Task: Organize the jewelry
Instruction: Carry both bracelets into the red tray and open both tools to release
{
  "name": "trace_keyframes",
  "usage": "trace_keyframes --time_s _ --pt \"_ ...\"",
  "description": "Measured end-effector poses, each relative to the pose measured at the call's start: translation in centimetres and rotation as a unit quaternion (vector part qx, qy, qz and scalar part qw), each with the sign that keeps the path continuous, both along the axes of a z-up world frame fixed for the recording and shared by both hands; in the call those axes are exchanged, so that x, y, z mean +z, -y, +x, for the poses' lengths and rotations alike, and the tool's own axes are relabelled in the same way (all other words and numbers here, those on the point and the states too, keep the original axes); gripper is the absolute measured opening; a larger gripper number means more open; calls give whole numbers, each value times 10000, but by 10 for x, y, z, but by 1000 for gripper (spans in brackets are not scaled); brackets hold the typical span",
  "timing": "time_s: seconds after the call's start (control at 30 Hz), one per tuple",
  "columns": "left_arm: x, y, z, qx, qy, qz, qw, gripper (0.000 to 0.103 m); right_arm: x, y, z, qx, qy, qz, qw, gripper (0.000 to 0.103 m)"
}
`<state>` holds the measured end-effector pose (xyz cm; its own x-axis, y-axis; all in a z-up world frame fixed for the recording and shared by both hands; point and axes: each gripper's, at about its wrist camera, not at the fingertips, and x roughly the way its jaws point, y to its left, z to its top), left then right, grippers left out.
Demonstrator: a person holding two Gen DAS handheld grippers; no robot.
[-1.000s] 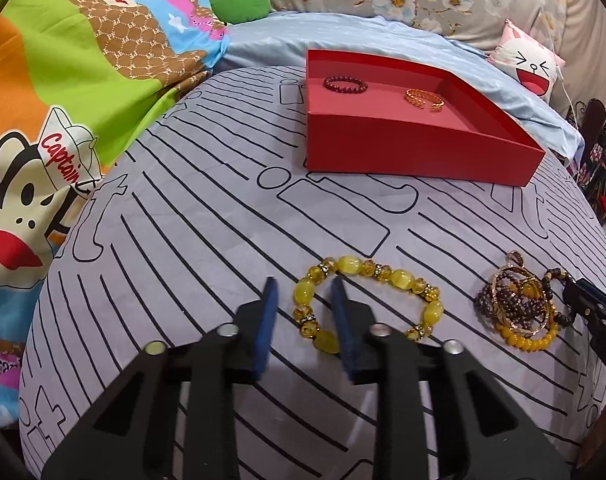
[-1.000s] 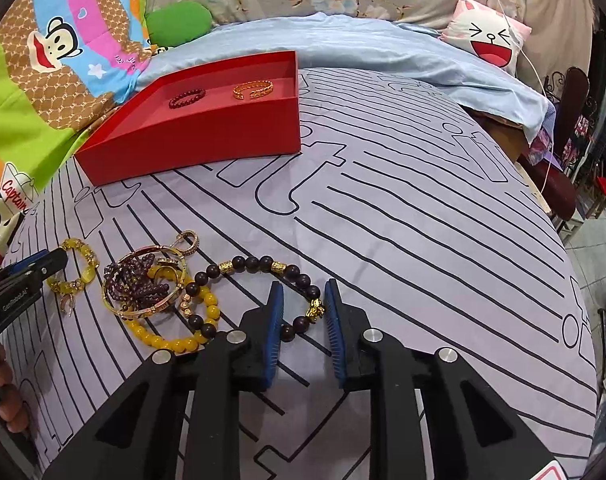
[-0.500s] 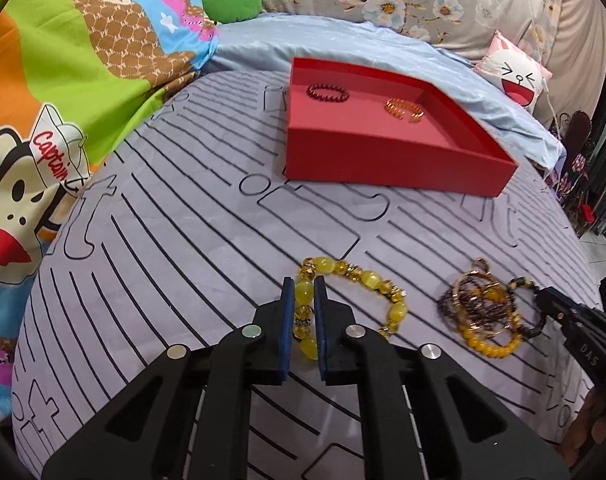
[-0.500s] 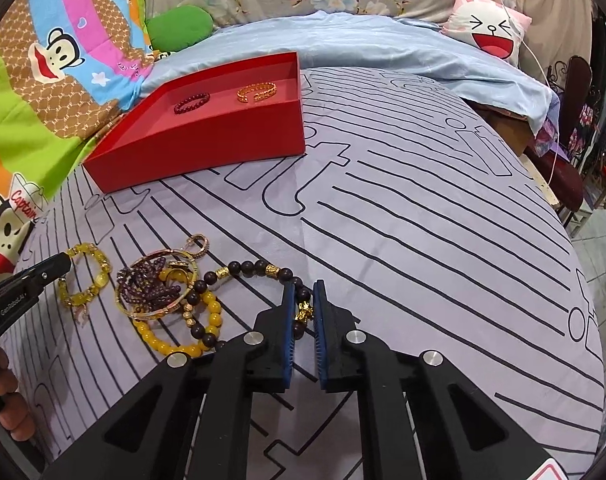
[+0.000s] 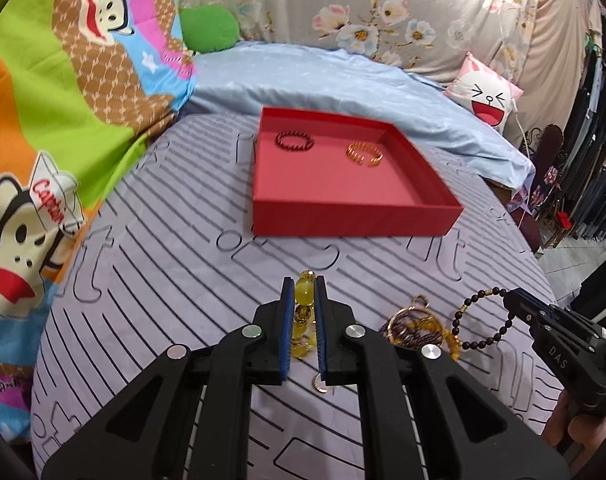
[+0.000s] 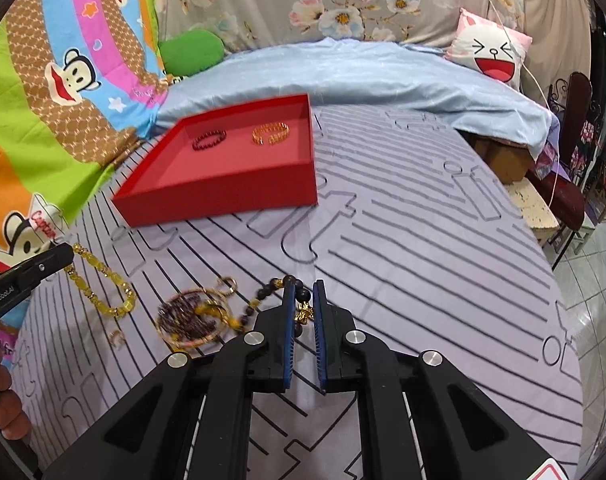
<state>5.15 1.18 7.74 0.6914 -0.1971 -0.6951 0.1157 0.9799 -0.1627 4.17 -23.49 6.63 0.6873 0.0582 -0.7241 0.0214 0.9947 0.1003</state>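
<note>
My left gripper [image 5: 303, 284] is shut on the yellow bead bracelet [image 5: 304, 294] and holds it lifted off the bed; it also shows in the right wrist view [image 6: 103, 280]. My right gripper [image 6: 303, 290] is shut on the dark bead bracelet [image 6: 291, 282], also lifted; it hangs from that gripper in the left wrist view [image 5: 483, 320]. A pile of tangled bracelets [image 6: 195, 318] lies on the striped sheet between them. The red tray [image 5: 343, 208] ahead holds a dark red bracelet [image 5: 294, 141] and a gold bangle [image 5: 364, 153].
A small gold ring [image 5: 321, 383] lies on the sheet under my left gripper. A blue blanket [image 6: 343, 76], a green pillow [image 6: 191, 50] and a pink cat pillow [image 6: 489, 50] lie behind the tray. The bed edge drops off at right.
Both grippers closed on their bracelets and lifted them off the sheet, moving toward the tray. The pile was dragged slightly and blurs.
</note>
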Motion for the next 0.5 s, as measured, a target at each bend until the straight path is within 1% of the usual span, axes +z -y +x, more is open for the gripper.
trace_keyframes --time_s 0.27,0.4,0.5 --pt "33 2 13 -151 230 -51 9996 9 37 0 13 155 340 66 9993 9" --pt "52 9 31 -291 383 -100 9988 9 53 -2 32 257 490 40 9985 9" --pt "64 15 51 -407 467 -170 9979 9 63 -5 55 341 584 -29 9977 9"
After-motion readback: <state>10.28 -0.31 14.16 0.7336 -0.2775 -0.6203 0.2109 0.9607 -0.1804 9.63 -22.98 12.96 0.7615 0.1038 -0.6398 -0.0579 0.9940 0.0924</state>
